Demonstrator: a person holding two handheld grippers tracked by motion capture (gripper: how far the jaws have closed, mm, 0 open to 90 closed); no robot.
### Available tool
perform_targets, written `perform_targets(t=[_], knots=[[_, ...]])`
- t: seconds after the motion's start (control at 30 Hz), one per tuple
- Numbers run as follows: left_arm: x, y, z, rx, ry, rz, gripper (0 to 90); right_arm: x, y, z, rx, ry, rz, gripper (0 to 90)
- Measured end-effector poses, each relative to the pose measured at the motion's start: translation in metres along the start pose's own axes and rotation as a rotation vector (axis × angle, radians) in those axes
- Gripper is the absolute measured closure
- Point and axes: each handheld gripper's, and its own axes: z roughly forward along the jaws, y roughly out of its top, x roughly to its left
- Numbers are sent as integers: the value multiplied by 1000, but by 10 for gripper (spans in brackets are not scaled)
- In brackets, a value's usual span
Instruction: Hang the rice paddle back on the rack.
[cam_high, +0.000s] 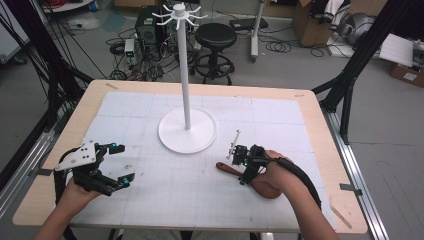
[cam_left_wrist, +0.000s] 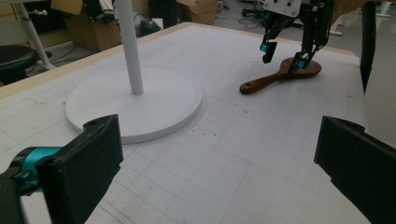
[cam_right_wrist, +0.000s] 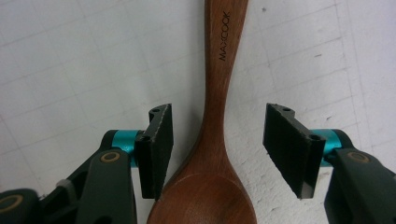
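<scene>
A dark wooden spoon (cam_high: 226, 169) lies flat on the white grid mat at the table's right, its handle pointing left toward the rack. My right gripper (cam_high: 241, 170) hangs just over it, pointing down. In the right gripper view the jaws straddle the spoon's neck (cam_right_wrist: 219, 84) where it widens into the bowl, with a gap on each side and no pad touching; the gripper (cam_right_wrist: 218, 140) is open. The left gripper view shows that gripper (cam_left_wrist: 283, 58) over the spoon (cam_left_wrist: 275, 77). My left gripper (cam_high: 125, 162) rests at the table's left, open wide and holding nothing.
A white hook rack stands mid-table on a round base (cam_high: 187, 131), its thin pole rising to a ring of hooks (cam_high: 179, 14). The grid mat (cam_high: 200, 195) covers most of the wooden tabletop. A black stool (cam_high: 215, 37), cables and boxes sit on the floor beyond.
</scene>
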Motion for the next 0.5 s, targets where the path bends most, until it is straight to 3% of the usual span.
perform_targets(t=[0.5], knots=[[0,0,0,0,0,1,17,-2,4,14,30,22,11,473]])
